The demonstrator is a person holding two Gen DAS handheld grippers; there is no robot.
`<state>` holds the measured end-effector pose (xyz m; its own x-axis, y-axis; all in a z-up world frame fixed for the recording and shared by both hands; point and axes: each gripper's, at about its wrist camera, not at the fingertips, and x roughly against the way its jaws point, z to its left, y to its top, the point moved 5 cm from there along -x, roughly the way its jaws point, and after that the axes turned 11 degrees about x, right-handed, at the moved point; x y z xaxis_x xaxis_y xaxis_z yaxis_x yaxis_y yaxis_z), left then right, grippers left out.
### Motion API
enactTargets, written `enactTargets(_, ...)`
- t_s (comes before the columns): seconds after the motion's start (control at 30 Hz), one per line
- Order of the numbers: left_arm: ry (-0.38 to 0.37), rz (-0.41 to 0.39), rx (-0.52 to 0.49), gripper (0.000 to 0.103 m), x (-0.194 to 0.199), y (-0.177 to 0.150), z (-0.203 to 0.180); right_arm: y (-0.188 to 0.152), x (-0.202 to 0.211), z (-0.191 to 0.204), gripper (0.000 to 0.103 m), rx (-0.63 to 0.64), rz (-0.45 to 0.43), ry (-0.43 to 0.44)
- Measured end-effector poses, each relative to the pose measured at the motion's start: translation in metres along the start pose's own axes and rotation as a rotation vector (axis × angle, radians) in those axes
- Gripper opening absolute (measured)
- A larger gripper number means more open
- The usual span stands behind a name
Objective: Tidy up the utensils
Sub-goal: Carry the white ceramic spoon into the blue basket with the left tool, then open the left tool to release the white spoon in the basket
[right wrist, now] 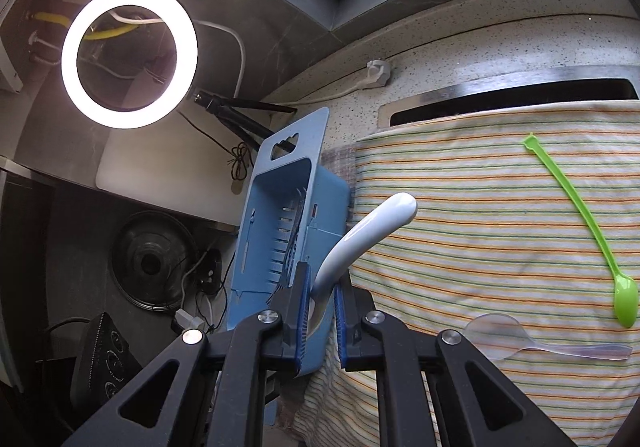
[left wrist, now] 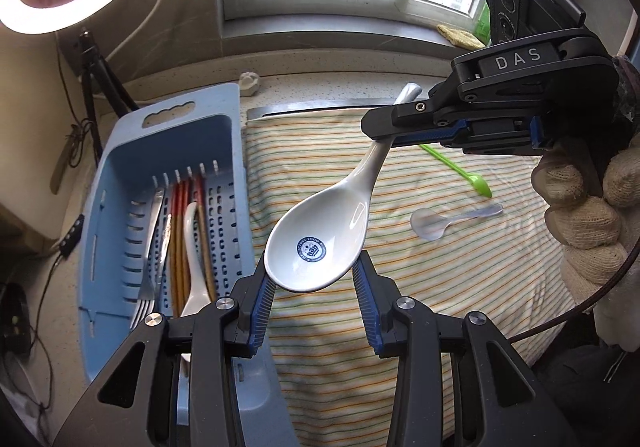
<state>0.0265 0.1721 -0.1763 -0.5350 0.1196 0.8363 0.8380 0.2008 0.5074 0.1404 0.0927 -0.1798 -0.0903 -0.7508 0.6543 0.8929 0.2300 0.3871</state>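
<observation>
Left gripper (left wrist: pixel 314 279) is right up at the lens, tongs spread apart, with the bowl of the white spoon (left wrist: pixel 320 243) sitting between the pads. Can't tell if either pad actually touches it; the left one looks very close. Right gripper (right wrist: pixel 320 303) has its tongs clamped on the spoon's handle, so that's what is carrying it, up in the air over the striped cloth (left wrist: pixel 320 359), just right of the blue bin (left wrist: pixel 116 187).

Stuff I'd worry about: glazed ceramic is slick, and the grip is on a narrow curved handle with the heavy bowl hanging off the far end, so it could swivel or slide out. If the right tongs let go before the left ones close, it drops, probably onto the cloth but maybe clipping the bin edge. Closing on the rounded bowl could also squirt it out sideways.

Orientation: bowl faces up, logo showing. In the left view the long axis runs diagonally, bowl toward the left gripper, handle tip up and away toward the window.

Green spoon (right wrist: pixel 626 303) and clear spoon (right wrist: pixel 496 331) are lying on the cloth.
</observation>
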Motion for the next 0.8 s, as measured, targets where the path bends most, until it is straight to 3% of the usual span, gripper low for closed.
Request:
enactTargets(0.47, 0.028, 0.0, 0.142, 0.037, 0.006, -0.024, 0.064, 0.004, -0.06, 0.056, 0.009, 0.097, 0.087, 0.042)
enactTargets(0.8, 0.027, 0.022, 0.19, 0.037, 0.002, -0.037, 0.09, 0.007, -0.103, 0.079, 0.009, 0.14, 0.143, 0.033)
